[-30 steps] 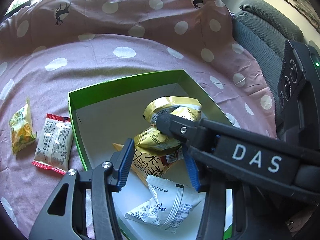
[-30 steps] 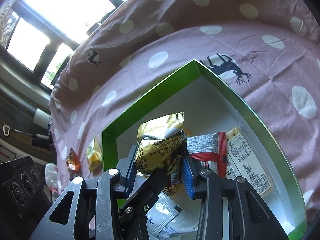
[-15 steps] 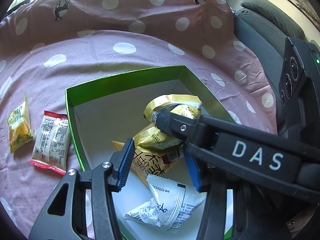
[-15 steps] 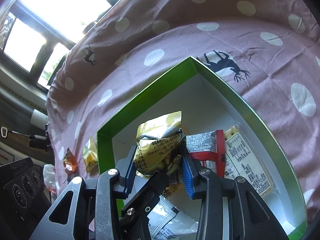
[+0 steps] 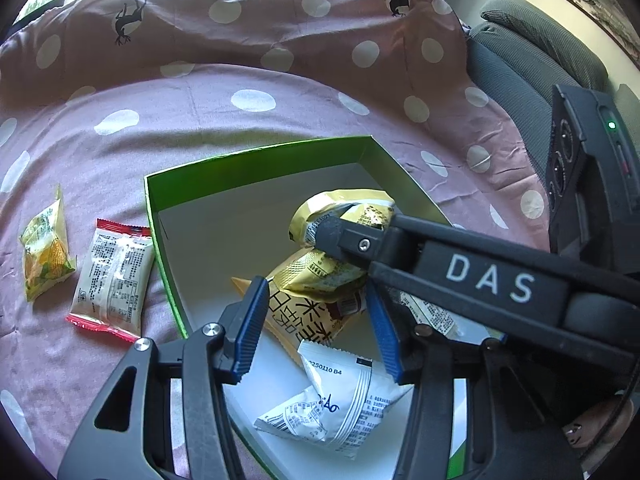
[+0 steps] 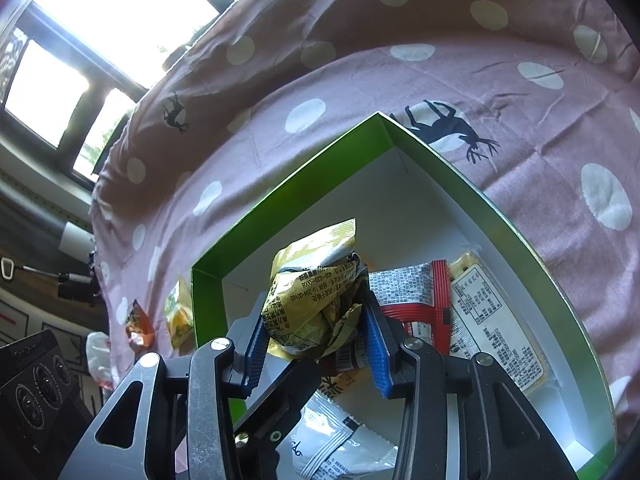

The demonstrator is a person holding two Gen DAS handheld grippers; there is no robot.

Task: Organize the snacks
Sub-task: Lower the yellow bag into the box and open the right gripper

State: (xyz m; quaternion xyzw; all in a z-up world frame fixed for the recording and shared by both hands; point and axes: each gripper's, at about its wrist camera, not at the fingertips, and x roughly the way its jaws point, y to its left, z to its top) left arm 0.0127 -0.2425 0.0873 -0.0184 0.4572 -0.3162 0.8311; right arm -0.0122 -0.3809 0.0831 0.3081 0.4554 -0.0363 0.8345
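A green box with a white floor lies on the pink dotted cloth and holds several snack packets. My right gripper is shut on a crumpled yellow packet and holds it over the box; the packet also shows in the left wrist view. My left gripper is open and empty above a yellow packet and a white packet in the box. A red-edged white packet and a yellow-green packet lie on the cloth left of the box.
In the box, right of the held packet, lie a red-and-white packet and a clear packet of biscuits. An orange packet lies on the cloth beyond the box. A grey chair stands at the right.
My right gripper has lowered slightly with the yellow packet still in it. The left gripper has barely moved.
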